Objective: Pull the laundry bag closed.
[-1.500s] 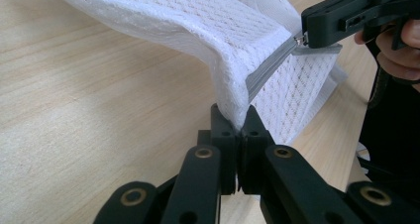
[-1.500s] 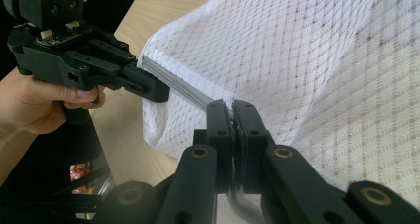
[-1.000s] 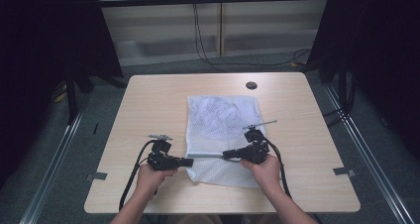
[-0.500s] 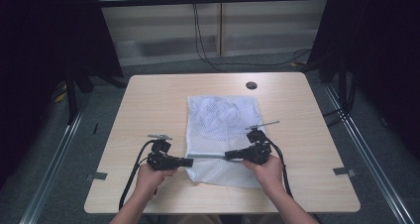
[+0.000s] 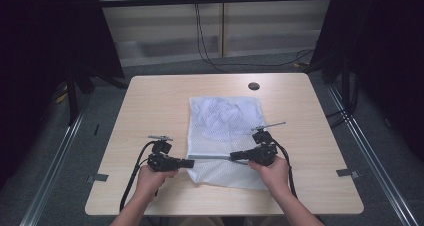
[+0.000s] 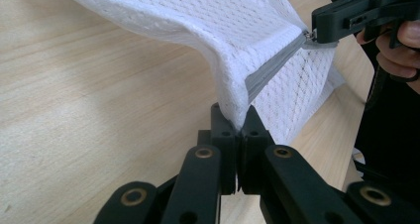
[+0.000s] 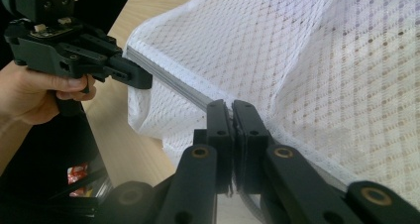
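Observation:
A white mesh bag [image 5: 225, 118] lies flat on the wooden table [image 5: 155, 106], with a grey zipper [image 5: 210, 157] running across its near part. My left gripper [image 5: 190, 163] is shut on the bag's left edge at the zipper's end; in the left gripper view the jaws [image 6: 236, 122] pinch a fold of mesh [image 6: 208, 21] beside the zipper [image 6: 275, 65]. My right gripper [image 5: 233, 157] is shut on the zipper farther right, and its tips [image 7: 231, 111] clamp the grey zipper band [image 7: 173, 83]. The zipper is stretched taut between the two grippers and lifted slightly off the table.
A dark round hole [image 5: 254, 86] sits near the table's far edge. Bare wood lies left and right of the bag. Cables [image 5: 210, 51] trail on the floor beyond the table, and metal rails [image 5: 370, 151] run along both sides.

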Available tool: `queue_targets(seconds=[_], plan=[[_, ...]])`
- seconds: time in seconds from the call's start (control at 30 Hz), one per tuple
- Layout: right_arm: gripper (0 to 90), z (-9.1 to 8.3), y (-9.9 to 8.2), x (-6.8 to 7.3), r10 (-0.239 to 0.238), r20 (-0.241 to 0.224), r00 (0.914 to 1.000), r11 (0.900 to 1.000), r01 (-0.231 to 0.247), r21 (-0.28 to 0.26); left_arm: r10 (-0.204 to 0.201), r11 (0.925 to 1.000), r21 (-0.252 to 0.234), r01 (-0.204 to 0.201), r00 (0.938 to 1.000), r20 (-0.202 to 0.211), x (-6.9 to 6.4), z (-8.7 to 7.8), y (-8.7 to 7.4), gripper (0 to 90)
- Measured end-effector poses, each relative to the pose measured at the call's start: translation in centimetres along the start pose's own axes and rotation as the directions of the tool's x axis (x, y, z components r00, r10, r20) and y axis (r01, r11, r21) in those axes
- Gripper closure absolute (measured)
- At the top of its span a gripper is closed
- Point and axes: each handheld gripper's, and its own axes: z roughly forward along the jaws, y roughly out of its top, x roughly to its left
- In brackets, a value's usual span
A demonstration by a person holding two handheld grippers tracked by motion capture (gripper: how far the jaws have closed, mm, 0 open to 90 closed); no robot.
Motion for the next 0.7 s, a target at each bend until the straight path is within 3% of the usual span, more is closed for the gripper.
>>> queue_targets(seconds=[0.7], plan=[[87.1, -1.1, -0.5, -0.8, 0.011, 0.007, 0.9999, 0.9998, -0.011, -0.016, -0.013, 0.9999, -0.008, 0.013, 0.9999, -0.009, 0.1, -0.2, 0.0, 88.6]])
